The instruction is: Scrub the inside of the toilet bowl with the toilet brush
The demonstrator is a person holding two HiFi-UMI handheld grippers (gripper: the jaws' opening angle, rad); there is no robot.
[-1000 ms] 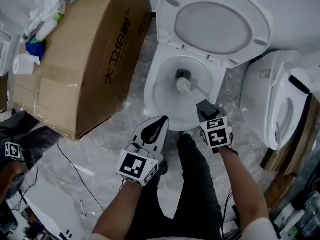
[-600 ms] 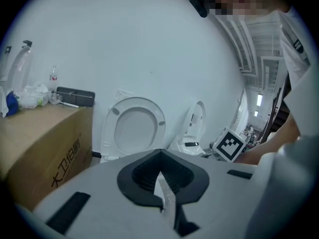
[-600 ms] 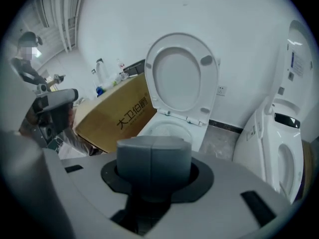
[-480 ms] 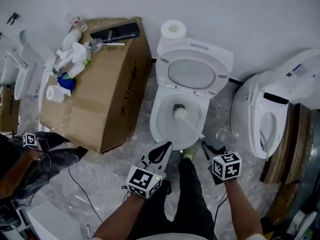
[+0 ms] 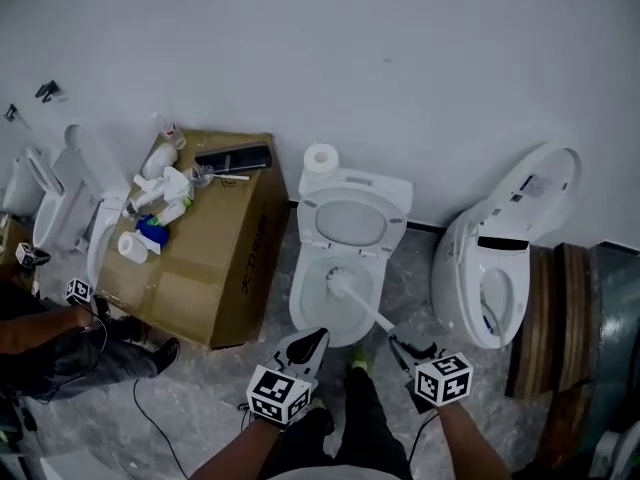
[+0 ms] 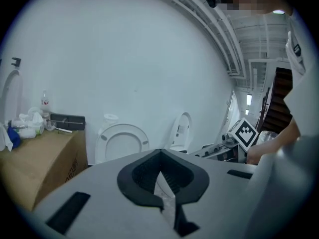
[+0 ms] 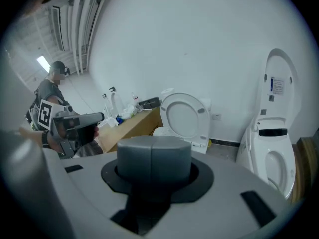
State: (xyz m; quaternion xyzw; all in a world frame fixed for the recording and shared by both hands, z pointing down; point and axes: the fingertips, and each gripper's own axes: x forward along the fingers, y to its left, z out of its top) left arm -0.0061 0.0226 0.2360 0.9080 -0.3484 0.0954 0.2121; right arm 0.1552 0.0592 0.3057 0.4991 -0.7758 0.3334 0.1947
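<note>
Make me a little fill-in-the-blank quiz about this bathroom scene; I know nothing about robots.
1. The toilet brush has its head down inside the ____ of the middle toilet.
2. Its handle is clamped in the gripper that the person holds in the ____ hand.
3. A white roll of toilet ____ stands on the tank.

Missing words: bowl; right; paper.

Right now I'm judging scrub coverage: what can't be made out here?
- Brush bristles against bowl: too small, head view.
- Bowl inside: hidden by left gripper and right gripper in their own views.
- Brush shaft: right gripper view shows only its grey end in the jaws.
</note>
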